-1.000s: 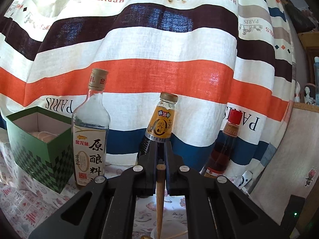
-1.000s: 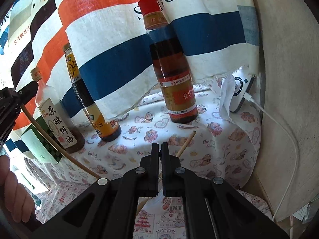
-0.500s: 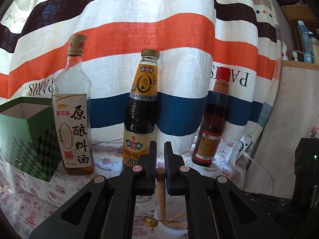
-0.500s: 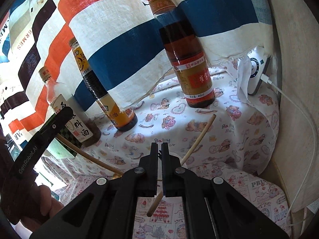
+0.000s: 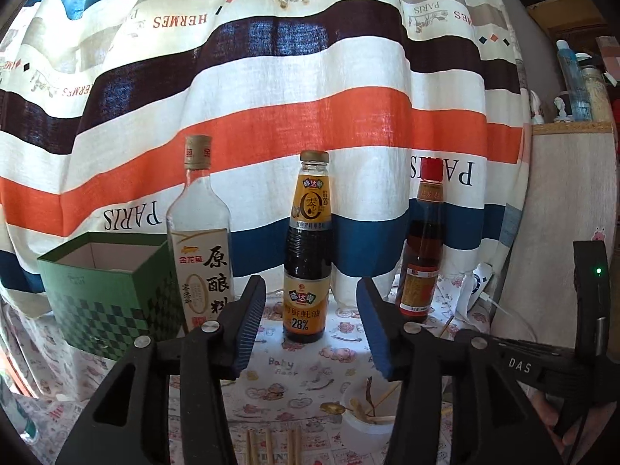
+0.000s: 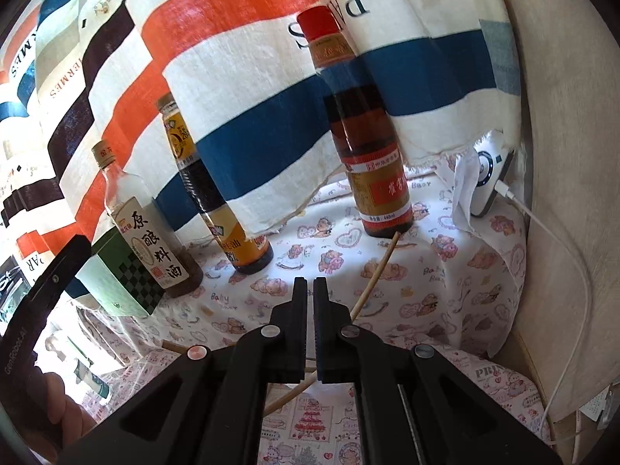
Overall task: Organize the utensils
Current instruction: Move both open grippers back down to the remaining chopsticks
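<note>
1. Striped curtain fabric (image 5: 310, 108) in orange, blue, brown and white hangs behind a tabletop covered by a cartoon-printed cloth (image 6: 445, 279).
2. Landmark: a dark sauce bottle with a yellow label (image 5: 308, 248) stands upright at the middle of the cloth.
3. Left of that bottle stands a clear bottle with a white label (image 5: 199, 240); further left sits an open green checked box (image 5: 112, 294).
4. Right of the sauce bottle stands a red-capped bottle (image 5: 424, 248).
5. In front of the sauce bottle, slightly right, a small white cup (image 5: 368, 418) holds utensils, among them a gold-bowled spoon (image 5: 335, 409) leaning over its rim.
6. Wooden chopsticks (image 5: 271, 445) lie flat on the cloth, directly in front of the sauce bottle at the bottom edge.
7. The left gripper (image 5: 310, 306) is opening, jaws spread with nothing between them.
8. The right gripper (image 6: 310, 286) has its jaws pressed together and holds nothing.
9. A long wooden stick (image 6: 374, 271) slants beneath the right gripper, its far end close to the red-capped bottle.
</note>
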